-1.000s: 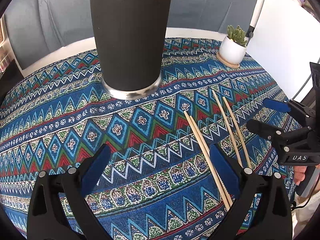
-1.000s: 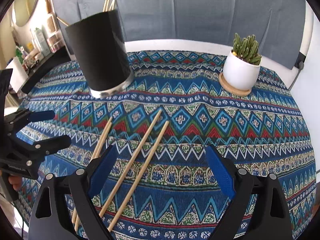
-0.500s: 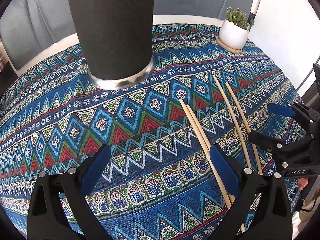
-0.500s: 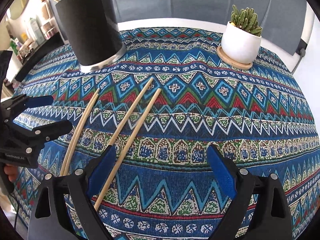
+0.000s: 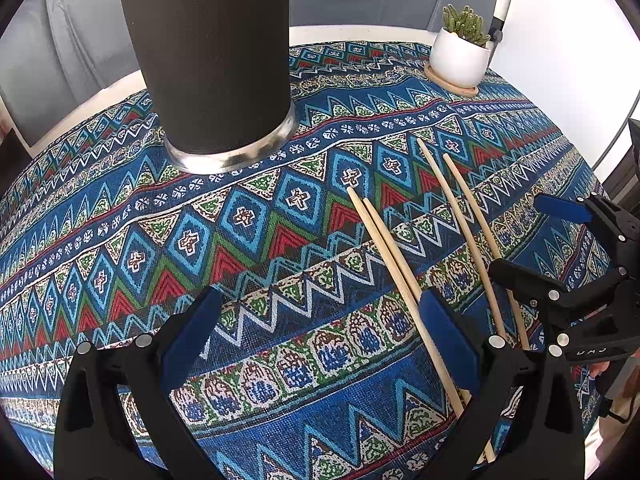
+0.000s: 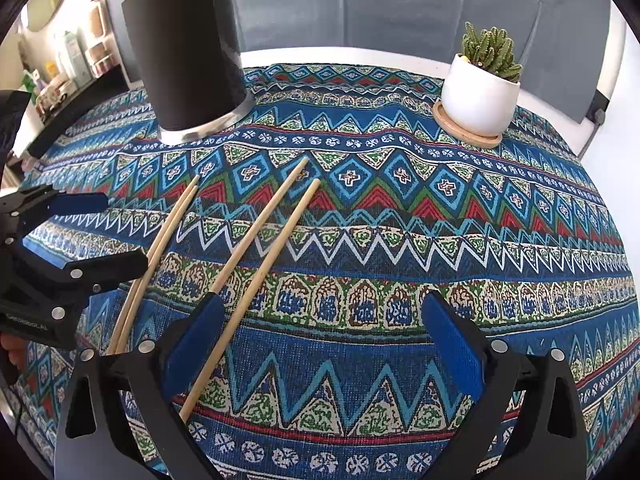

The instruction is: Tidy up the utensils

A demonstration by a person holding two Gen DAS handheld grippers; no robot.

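Several wooden chopsticks lie on the patterned cloth as two pairs: a close pair [image 5: 384,248] [image 6: 160,252] and a spread pair [image 5: 464,224] [image 6: 264,232]. A tall black utensil holder [image 5: 208,56] [image 6: 188,52] with a steel base stands behind them and holds more sticks. My left gripper [image 5: 320,336] is open and empty, low over the cloth, its right finger over the close pair. My right gripper [image 6: 320,340] is open and empty, its left finger beside the spread pair. Each gripper shows in the other's view: the right one [image 5: 560,240], the left one [image 6: 80,232].
A white pot with a cactus [image 6: 480,96] [image 5: 460,56] stands on a wooden coaster at the back right. A round table [image 6: 360,54] carries the blue patterned cloth [image 6: 400,240]. A grey sofa lies behind. A white panel [image 5: 560,40] stands at the right.
Both grippers have moved forward and lower toward the chopsticks; the holder and sticks look larger. Both stay open and empty.
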